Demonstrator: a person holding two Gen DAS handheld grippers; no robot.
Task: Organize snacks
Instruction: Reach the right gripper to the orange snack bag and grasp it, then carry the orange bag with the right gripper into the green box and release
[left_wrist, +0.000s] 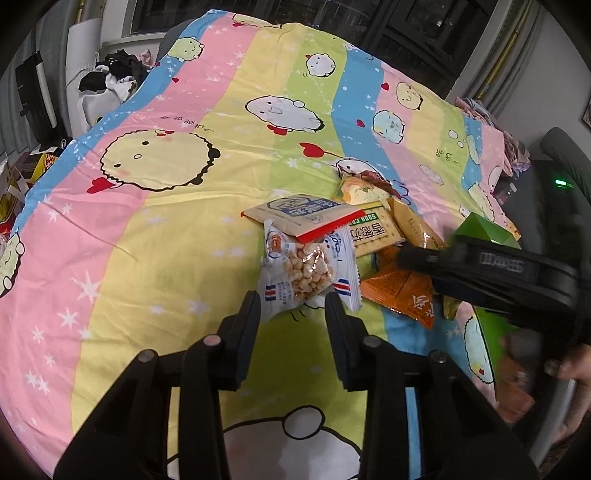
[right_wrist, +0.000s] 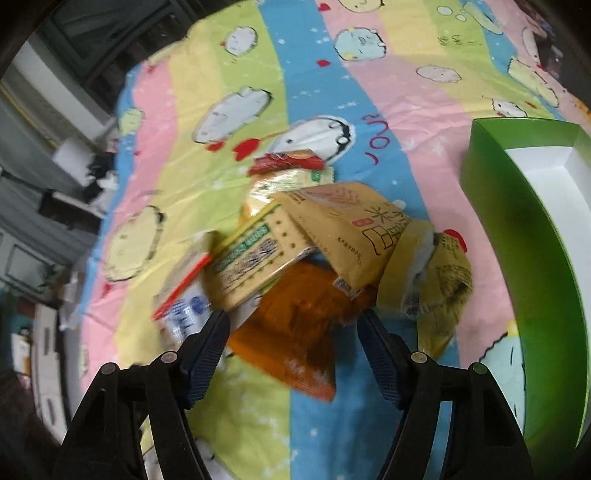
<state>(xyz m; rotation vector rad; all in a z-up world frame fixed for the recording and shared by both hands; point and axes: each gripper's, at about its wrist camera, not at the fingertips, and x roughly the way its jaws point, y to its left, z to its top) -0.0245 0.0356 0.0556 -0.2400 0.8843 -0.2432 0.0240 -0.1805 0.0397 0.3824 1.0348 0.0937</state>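
Note:
A pile of snack packets lies on a striped cartoon bedsheet. In the left wrist view my left gripper is open, its fingertips on either side of the near end of a clear-and-white peanut bag. A tan packet with a red edge, a soda cracker pack and an orange packet lie behind it. My right gripper reaches in from the right. In the right wrist view my right gripper is open over the orange packet, with yellow packets beyond.
A green box with a white inside stands to the right of the pile; its corner shows in the left wrist view. Clothes and clutter lie beyond the bed's left edge. A dark device with a green light sits at the right.

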